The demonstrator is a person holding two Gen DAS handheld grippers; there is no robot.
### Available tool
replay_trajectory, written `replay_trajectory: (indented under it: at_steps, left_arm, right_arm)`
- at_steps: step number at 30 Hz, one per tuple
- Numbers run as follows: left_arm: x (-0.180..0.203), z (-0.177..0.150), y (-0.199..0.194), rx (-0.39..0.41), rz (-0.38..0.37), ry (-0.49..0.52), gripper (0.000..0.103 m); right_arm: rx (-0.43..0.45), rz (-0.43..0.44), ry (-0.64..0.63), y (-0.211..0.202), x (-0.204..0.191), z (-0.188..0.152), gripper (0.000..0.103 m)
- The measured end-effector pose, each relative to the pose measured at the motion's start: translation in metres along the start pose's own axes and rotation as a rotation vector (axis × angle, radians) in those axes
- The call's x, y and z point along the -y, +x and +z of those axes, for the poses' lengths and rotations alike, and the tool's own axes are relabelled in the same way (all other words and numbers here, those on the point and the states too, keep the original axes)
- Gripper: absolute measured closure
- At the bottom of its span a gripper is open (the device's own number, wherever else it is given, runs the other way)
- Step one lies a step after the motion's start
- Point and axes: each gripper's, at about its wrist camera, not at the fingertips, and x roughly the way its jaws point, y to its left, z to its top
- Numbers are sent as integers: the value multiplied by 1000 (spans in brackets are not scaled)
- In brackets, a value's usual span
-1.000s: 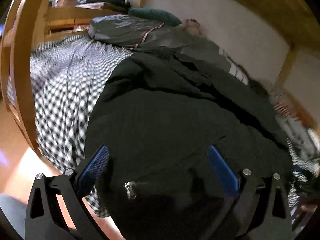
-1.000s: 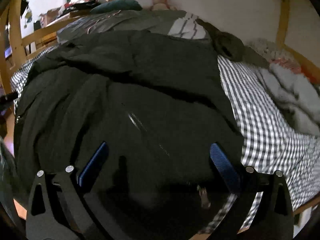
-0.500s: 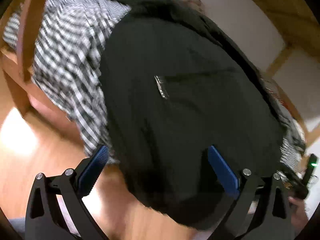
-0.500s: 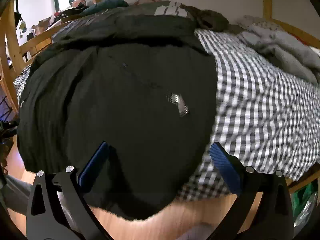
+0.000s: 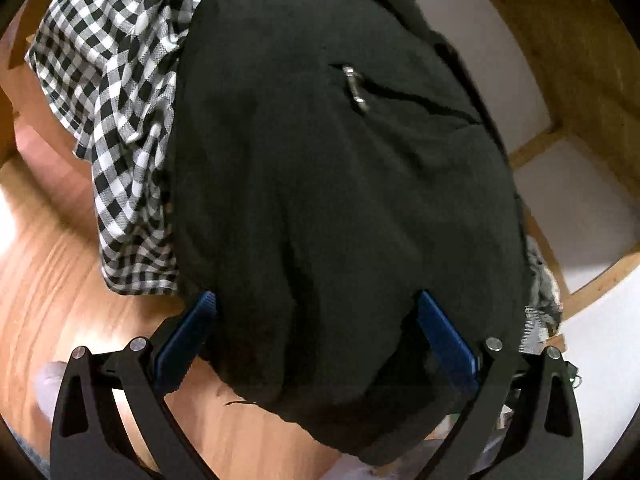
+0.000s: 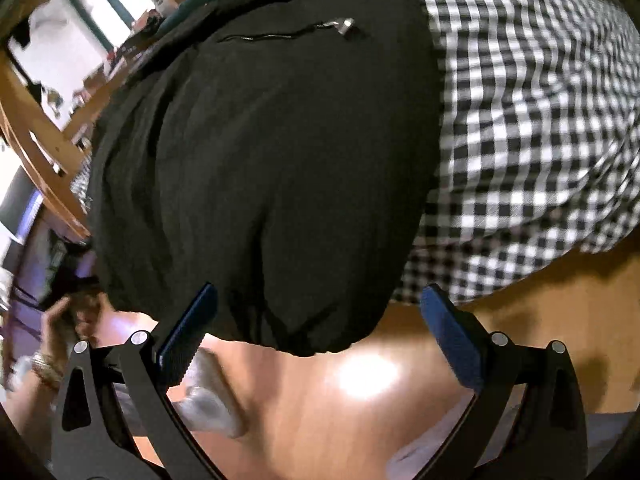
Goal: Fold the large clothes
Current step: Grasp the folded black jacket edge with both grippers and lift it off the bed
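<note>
Now, black jacket (image 5: 340, 200) between spread fingers (image 5: 184, 340)

Black jacket (image 6: 272, 152) drapes over the checked sheet (image 6: 532, 112), its hem between the right gripper (image 6: 316, 336) spread fingers (image 6: 448, 332).

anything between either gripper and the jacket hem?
Nothing visible. The black jacket hangs off the bed edge over the checked sheet; the open left gripper and open right gripper face its hem directly.

A black jacket (image 5: 320, 184) with a silver zip pull (image 5: 354, 87) is seen on a black-and-white checked sheet (image 6: 532, 112); blue pads (image 5: 444, 340) are shown over an orange-brown wooden floor (image 6: 360, 400)
</note>
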Motion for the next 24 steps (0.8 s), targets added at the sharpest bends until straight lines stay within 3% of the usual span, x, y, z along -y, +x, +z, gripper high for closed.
replay_trajectory:
  at_steps: [4, 10, 16, 20, 24]
  left_arm:
    - [5, -2, -12, 84, 80, 48, 5]
    - [-4, 1, 9, 57, 45, 76, 5]
    - [-17, 2, 41, 8, -108, -29, 5]
    - [-28, 7, 53, -60, -195, -139, 6]
    - [-26, 6, 53, -84, -240, -182, 34]
  right_arm:
    - [21, 14, 42, -4, 10, -1, 3]
    - [28, 44, 56, -6, 19, -5, 3]
    - [-14, 36, 66, 15, 17, 0, 3]
    - [-31, 115, 113, 33, 11, 5, 3]
    - [-64, 196, 196, 55, 23, 5, 3]
